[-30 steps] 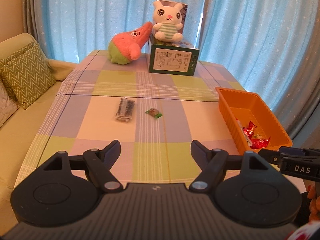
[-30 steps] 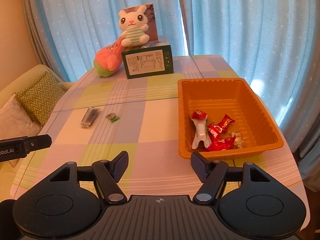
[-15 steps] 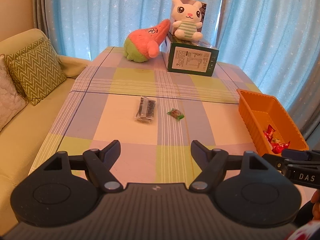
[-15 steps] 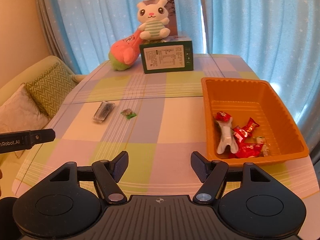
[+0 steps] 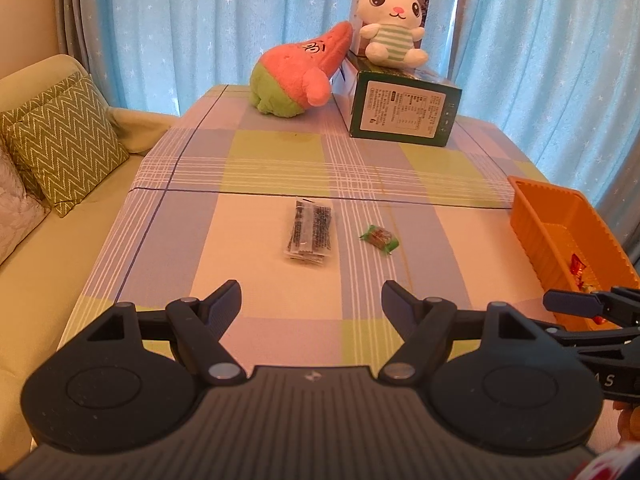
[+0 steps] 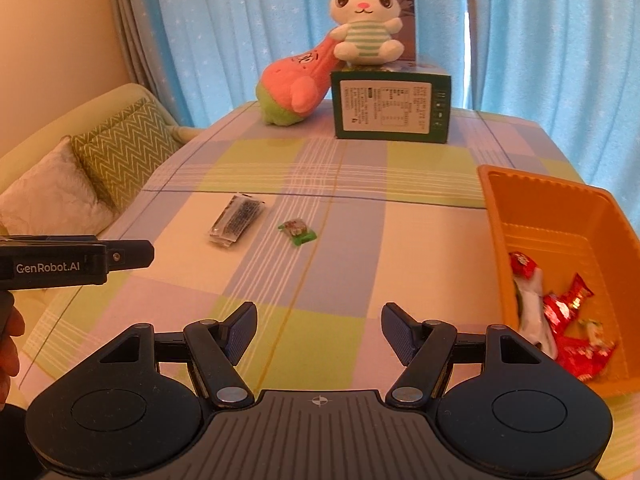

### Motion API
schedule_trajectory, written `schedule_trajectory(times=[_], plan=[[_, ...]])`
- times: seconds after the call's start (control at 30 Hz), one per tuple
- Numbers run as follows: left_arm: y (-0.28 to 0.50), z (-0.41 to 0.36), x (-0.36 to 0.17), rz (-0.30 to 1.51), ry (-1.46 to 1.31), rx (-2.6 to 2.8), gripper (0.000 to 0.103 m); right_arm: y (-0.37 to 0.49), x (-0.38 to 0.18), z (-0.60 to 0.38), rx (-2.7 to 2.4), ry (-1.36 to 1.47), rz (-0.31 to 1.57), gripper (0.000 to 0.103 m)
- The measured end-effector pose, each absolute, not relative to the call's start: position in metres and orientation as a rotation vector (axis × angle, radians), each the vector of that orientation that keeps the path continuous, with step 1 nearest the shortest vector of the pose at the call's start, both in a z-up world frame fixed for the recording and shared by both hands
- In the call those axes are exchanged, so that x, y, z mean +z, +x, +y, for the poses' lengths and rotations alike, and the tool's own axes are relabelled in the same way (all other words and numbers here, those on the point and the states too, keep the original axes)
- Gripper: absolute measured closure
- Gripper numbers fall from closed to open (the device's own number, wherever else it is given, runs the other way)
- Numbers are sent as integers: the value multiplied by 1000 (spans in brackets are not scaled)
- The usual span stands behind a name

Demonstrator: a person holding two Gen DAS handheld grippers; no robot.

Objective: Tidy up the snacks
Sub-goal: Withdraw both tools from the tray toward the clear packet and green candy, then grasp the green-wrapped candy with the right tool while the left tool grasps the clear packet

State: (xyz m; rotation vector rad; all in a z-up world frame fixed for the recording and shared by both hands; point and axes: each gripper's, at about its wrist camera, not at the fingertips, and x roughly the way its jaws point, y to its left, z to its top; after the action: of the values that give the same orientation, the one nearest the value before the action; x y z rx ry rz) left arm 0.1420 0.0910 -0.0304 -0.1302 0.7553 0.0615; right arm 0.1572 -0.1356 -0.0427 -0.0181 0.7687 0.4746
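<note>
A dark clear-wrapped snack packet (image 5: pixel 310 232) and a small green-wrapped candy (image 5: pixel 379 237) lie on the checked tablecloth, ahead of my left gripper (image 5: pixel 311 300), which is open and empty. Both also show in the right wrist view: the packet (image 6: pixel 238 221) and the candy (image 6: pixel 298 232). My right gripper (image 6: pixel 319 326) is open and empty, short of them. An orange bin (image 6: pixel 516 196) at the right holds several red and white wrapped snacks (image 6: pixel 560 312); it also shows in the left wrist view (image 5: pixel 536 208).
A green box (image 5: pixel 402 114) with a white bunny plush (image 5: pixel 390 32) on top and a pink-green plush (image 5: pixel 298 76) stand at the table's far end. A sofa with cushions (image 5: pixel 60 144) runs along the left. Blue curtains hang behind.
Both grippers have swung left and moved forward toward the packet and candy, which now lie nearer the centre of both views. Both stay open and empty.
</note>
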Motion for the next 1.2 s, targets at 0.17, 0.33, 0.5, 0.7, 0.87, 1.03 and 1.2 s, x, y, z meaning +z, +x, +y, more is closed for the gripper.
schedule_trajectory(times=[0.17,0.33,0.5,0.7,0.87,1.03,1.2], plan=[[169,102,-47,769,-126,61,28,184,-59,-120,494,-34,774,34],[192,112,-64,752,-135,40,28,211,-74,-107,511,-48,753,35],[210,117,-77,722,-125,29,28,239,-90,-97,533,-47,736,35],[231,121,-96,726,-102,25,31,268,-107,-84,569,-76,722,40],[244,127,-104,720,-111,16,34,285,-119,-70,601,-125,715,52],[253,129,-109,732,-108,4,35,292,-127,-60,621,-175,680,61],[260,125,-111,733,-101,-24,37,290,-128,-55,646,-191,654,78]])
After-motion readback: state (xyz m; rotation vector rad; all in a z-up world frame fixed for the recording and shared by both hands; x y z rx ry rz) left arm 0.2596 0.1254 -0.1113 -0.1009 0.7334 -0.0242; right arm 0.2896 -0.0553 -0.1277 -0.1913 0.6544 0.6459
